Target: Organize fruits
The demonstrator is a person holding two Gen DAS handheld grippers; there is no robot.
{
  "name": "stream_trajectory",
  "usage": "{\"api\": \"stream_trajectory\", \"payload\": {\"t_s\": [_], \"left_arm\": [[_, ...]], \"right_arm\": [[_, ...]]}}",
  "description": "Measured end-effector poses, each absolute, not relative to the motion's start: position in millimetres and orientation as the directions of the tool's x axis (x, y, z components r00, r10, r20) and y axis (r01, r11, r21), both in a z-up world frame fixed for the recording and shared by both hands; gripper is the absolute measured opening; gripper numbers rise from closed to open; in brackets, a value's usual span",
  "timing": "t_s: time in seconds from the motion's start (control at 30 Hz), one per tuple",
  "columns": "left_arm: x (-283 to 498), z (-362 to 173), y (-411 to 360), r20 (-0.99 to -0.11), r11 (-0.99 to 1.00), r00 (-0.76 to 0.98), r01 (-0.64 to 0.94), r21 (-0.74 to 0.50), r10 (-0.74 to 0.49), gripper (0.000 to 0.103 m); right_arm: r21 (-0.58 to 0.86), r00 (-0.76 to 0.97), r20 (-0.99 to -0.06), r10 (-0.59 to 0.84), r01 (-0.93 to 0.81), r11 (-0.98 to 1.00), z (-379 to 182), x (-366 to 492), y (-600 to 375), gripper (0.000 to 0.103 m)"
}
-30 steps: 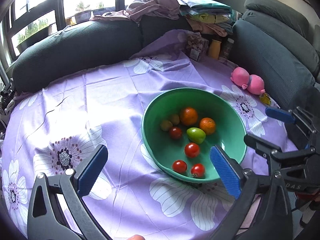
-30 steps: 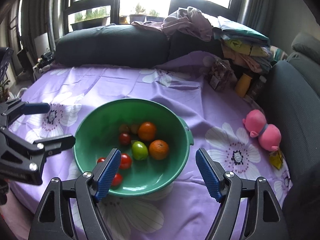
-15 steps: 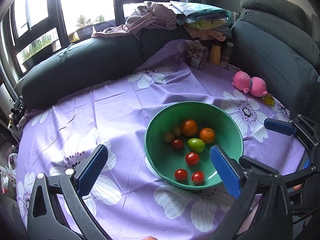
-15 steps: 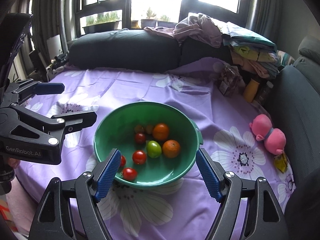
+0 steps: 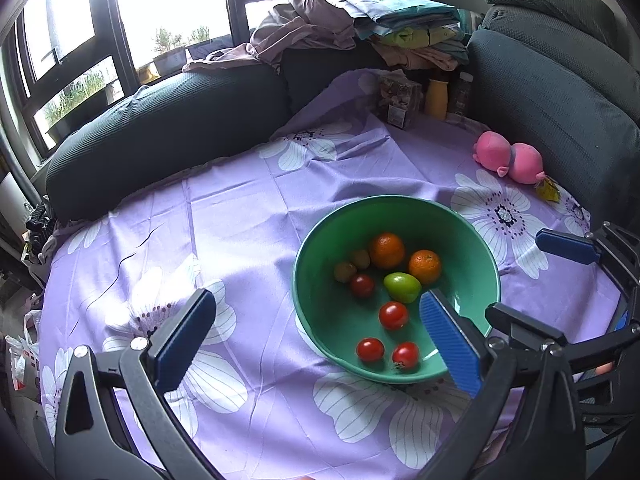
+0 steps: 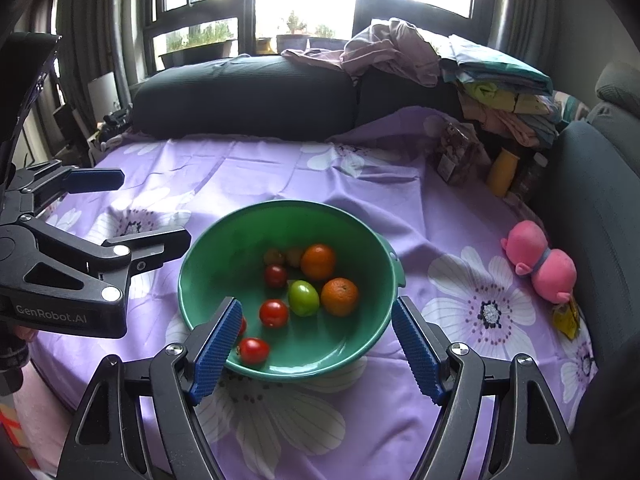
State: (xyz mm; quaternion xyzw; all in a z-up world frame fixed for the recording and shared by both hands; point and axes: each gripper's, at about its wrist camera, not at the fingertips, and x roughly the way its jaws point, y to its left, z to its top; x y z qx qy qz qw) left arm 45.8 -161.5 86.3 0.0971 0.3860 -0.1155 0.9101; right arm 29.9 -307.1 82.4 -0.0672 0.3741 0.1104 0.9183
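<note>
A green bowl (image 5: 308, 276) (image 6: 200, 256) stands on the purple flowered cloth. In it lie two oranges (image 5: 386, 250) (image 6: 339, 296), a green fruit (image 5: 401, 287) (image 6: 303, 298), several red tomatoes (image 5: 393, 315) (image 6: 273, 313) and two small brownish fruits (image 5: 345, 271). My left gripper (image 5: 316, 344) is open and empty, held above the cloth at the bowl's near left. My right gripper (image 6: 316, 344) is open and empty, above the bowl's near rim. Each gripper shows in the other's view: the left (image 6: 108, 216), the right (image 5: 540, 276).
A pink plush toy (image 5: 510, 159) (image 6: 540, 266) lies on the cloth at the right. A snack bag (image 5: 400, 98) and a yellow bottle (image 5: 436, 100) stand at the back. Dark sofa cushions (image 5: 160, 120) ring the cloth, with folded clothes (image 6: 480, 76) piled on them.
Both grippers have pulled back and risen, so the bowl looks smaller and farther away. Both stay open and empty. The fruits have not moved.
</note>
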Motion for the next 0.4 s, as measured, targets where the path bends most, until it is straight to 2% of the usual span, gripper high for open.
{"api": "stream_trajectory", "payload": {"t_s": [0.4], "left_arm": [[53.6, 81.8, -154.2, -0.737, 0.968, 0.662, 0.246, 0.040, -0.138, 0.102]], "right_arm": [[-0.031, 0.686, -0.711, 0.154, -0.250, 0.968, 77.4, 33.7, -307.1, 0.077]]}}
